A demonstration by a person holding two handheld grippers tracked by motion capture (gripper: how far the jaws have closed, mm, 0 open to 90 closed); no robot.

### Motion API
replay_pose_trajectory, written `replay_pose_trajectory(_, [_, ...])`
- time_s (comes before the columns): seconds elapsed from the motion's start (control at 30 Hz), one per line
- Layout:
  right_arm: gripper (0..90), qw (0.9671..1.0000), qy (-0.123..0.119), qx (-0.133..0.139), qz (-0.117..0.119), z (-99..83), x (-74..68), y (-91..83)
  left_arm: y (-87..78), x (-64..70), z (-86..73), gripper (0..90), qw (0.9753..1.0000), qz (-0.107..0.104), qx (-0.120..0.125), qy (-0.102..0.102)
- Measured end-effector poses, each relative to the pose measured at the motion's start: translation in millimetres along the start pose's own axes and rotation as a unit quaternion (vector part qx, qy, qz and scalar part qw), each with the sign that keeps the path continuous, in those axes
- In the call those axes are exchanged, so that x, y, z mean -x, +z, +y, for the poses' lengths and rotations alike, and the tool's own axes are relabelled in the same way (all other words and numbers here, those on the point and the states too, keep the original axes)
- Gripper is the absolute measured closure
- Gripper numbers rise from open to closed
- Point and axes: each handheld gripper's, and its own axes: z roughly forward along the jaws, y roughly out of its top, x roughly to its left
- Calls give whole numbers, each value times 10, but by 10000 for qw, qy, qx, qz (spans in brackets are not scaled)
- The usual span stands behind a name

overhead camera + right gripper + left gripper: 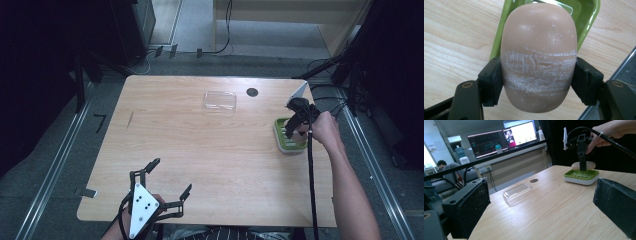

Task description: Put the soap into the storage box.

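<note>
soap, a smooth pinkish-beige oval bar (539, 57), sits clamped between the two black jaws of my right gripper (538, 83), pads pressed against both its sides. it hangs over the green soap dish with a white base (288, 136) near the right edge of the light wooden table (200, 150). my left gripper (167, 180) rests at the near edge, jaws spread wide, nothing between them. a clear plastic lid (220, 101) lies flat toward the far side, near a dark round hole (252, 92).

Black two-jaw hand-held gripper (167, 181), grey three-cornered plate (140, 210), black cable (312, 180)
</note>
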Motion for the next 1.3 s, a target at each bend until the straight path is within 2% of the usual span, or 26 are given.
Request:
replay_pose_trajectory(0.4, [335,9999,126,13,102,48,11,137,1,2,0,11,10000,-8,4,2])
replay_pose_trajectory(0.47, [335,9998,146,-55,90,58,3,162,1,1,0,11,10000,-10,5,5])
replay_pose_trajectory(0.73, [334,9997,250,-26,49,82,5,242,1,2,-1,11,10000,-17,18,1])
replay_pose_trajectory(1.3, [333,9992,401,-49,4,110,21,309,7,0,-5,11,10000,-16,7,-5])
